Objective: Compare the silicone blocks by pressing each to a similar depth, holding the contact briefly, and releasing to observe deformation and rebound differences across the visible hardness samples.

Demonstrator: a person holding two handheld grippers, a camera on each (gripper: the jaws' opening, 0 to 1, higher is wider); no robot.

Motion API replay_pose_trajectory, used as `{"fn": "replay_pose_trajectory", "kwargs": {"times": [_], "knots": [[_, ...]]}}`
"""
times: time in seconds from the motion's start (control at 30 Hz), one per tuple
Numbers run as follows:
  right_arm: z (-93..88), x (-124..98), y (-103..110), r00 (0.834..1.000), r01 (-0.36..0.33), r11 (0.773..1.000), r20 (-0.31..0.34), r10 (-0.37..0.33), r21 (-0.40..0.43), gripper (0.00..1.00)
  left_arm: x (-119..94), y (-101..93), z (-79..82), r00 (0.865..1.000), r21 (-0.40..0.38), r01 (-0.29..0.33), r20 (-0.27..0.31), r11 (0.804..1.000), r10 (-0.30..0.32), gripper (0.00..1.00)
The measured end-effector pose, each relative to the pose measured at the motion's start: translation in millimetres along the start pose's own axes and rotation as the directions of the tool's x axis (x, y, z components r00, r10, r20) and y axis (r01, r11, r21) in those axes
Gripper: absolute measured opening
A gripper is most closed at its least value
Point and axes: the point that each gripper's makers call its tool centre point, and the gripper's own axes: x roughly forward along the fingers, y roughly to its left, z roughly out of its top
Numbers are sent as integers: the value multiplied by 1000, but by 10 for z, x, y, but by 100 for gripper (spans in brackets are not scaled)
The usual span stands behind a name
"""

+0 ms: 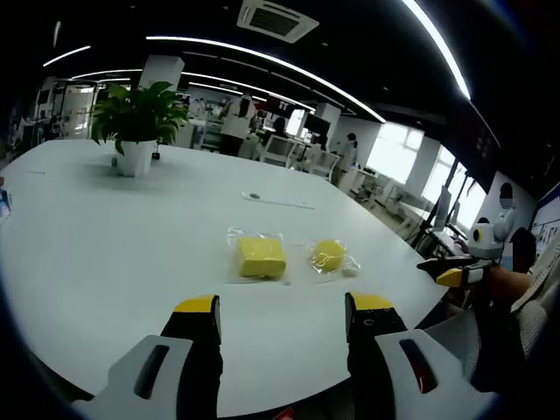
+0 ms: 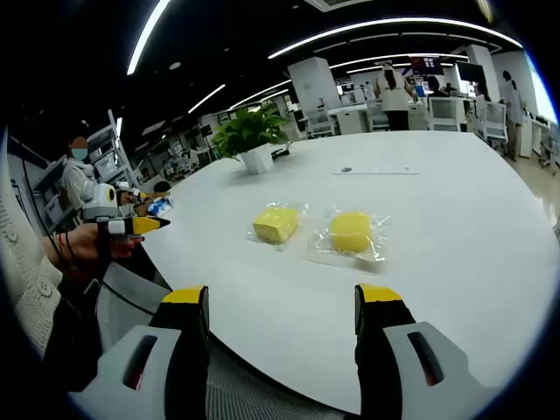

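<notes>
Count of things on and around the white bench (image 1: 105,254)

Two yellow silicone blocks lay on it, each in its own clear wrapper: one square block (image 1: 261,257) (image 2: 275,223) and one round block (image 1: 328,254) (image 2: 351,231). One potted plant (image 1: 137,124) (image 2: 252,138) stood farther back, and one thin flat strip (image 1: 278,201) (image 2: 376,170) lay beyond the blocks. Two tools were present, the left tool (image 1: 282,315) and the right tool (image 2: 282,306), each with two yellow-tipped jaws set apart. Several people stood among the desks behind; their number could not be told.
</notes>
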Motion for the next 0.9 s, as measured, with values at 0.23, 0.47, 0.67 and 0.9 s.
{"fn": "replay_pose_trajectory", "kwargs": {"times": [0.23, 0.47, 0.67, 0.9], "knots": [[-4, 2, -7, 1000, 0, 1000, 0, 0, 2, 63, -7, 19, 0, 1000, 0, -3, -3, 1000, 3, 57], [-12, 6, 1, 1000, -3, 1000, -5, 3, 0, 63, -21, 27, 2, 1000, -2, -5, -3, 1000, 5, 56], [-2, 11, 1, 1000, -4, 1000, -7, 4, -5, 63, -21, 22, 6, 1000, 2, -5, -4, 1000, 5, 57], [-8, 17, 5, 1000, -6, 1000, -11, 6, -7, 63, -13, 20, 9, 1000, 3, -3, -10, 1000, 3, 57]]}}
